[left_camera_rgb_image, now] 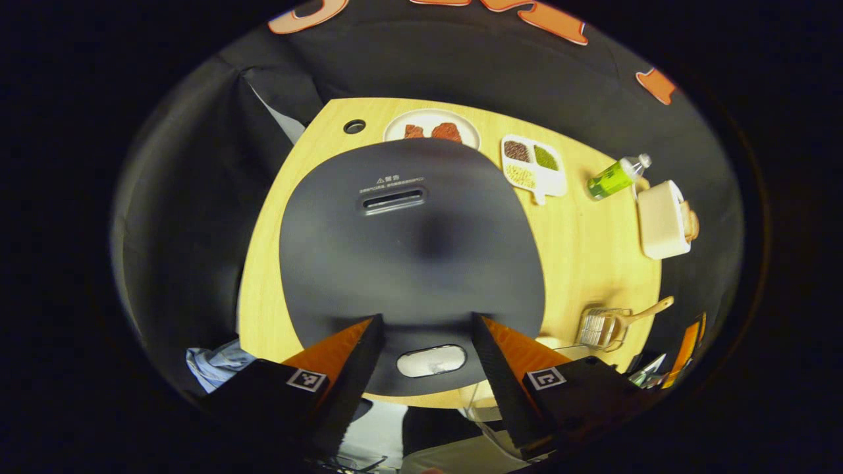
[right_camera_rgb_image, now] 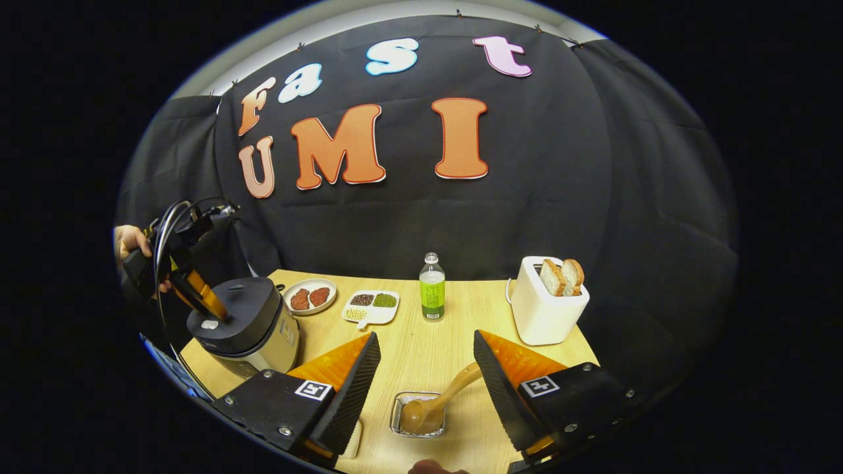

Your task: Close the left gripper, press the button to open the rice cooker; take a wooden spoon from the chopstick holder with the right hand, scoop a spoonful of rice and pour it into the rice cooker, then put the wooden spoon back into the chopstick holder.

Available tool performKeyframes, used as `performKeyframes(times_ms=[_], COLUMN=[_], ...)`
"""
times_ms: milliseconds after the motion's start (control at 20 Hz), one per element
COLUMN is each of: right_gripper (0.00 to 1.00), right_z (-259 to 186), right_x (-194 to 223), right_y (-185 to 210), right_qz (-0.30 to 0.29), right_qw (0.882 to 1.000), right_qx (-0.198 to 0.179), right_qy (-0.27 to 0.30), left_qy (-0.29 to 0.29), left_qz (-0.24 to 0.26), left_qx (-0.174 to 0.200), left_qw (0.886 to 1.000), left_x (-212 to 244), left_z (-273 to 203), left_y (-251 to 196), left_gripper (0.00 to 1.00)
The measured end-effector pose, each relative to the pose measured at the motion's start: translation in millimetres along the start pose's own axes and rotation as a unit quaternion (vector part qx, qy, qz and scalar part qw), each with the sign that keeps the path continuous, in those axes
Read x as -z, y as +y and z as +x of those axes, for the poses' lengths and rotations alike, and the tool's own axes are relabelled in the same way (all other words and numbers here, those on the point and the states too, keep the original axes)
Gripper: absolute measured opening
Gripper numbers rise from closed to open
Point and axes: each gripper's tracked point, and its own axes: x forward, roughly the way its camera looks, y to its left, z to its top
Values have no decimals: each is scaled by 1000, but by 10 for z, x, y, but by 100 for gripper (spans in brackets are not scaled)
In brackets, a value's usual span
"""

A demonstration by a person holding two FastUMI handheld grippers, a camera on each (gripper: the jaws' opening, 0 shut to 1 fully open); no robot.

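Note:
The dark rice cooker lid [left_camera_rgb_image: 408, 250] lies right under my left gripper [left_camera_rgb_image: 427, 318], which is open with its two fingers spread wide. The pale lid button [left_camera_rgb_image: 431, 361] sits in the gap between them, untouched as far as I can tell. In the right gripper view the rice cooker [right_camera_rgb_image: 253, 322] stands shut at the table's left, with the left gripper [right_camera_rgb_image: 214, 309] held by a hand just above its front. My right gripper [right_camera_rgb_image: 425, 336] is open above the wire chopstick holder [right_camera_rgb_image: 397, 415], where the wooden spoon [right_camera_rgb_image: 438, 401] leans. The grain tray [right_camera_rgb_image: 371, 305] lies mid-table.
A plate with meat pieces [right_camera_rgb_image: 309, 296] sits behind the cooker. A green bottle [right_camera_rgb_image: 432, 289] stands at the table's centre back, and a white toaster [right_camera_rgb_image: 543, 309] holding bread slices is at the right. The wooden table [right_camera_rgb_image: 421, 355] ends close to the holder.

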Motion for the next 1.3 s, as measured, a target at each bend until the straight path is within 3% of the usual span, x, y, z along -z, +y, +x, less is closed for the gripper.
performKeyframes(times_ms=[50, 100, 250, 350, 400, 650, 700, 800, 900, 1050, 1300], right_gripper=[89, 89, 89, 89, 89, 89, 89, 89, 88, 89, 88], right_z=[3, -7, 12, 16, 15, 6, 13, -3, -44, -140, -322], right_x=[5, 11, 6, -43, -80, -375, -439, -573, -708, -889, -1130], right_y=[13, 16, 103, 204, 253, 533, 591, 737, 863, 1020, 1211], right_qz=[-1, -1, -3, -2, -5, -21, -23, -28, -36, -46, -54], right_qw=[1000, 1000, 1000, 1000, 1000, 998, 998, 996, 994, 990, 983], right_qx=[0, 0, -7, -16, -21, -42, -46, -55, -63, -72, -88], right_qy=[1, 2, 1, -1, -5, -36, -43, -59, -80, -112, -150], left_qy=[-2, -3, -21, -53, -78, -223, -242, -273, -324, -399, -531], left_qz=[9, -2, -22, -23, -29, -34, -34, -31, -27, -26, 8], left_qx=[-3, -3, -8, -13, -15, -38, -42, -44, -53, -49, -69], left_qw=[1000, 1000, 1000, 998, 996, 974, 969, 961, 944, 915, 844], left_x=[-4, -12, -42, -34, -56, -45, -17, 54, 15, -36, -99], left_z=[20, 22, 5, 0, -25, -55, -74, -158, -375, -860, -1820], left_y=[-13, -12, -30, -25, -30, -11, -24, -77, -42, -85, -57], left_gripper=[88, 91, 88, 96, 93, 89, 93, 89, 93, 89, 92])
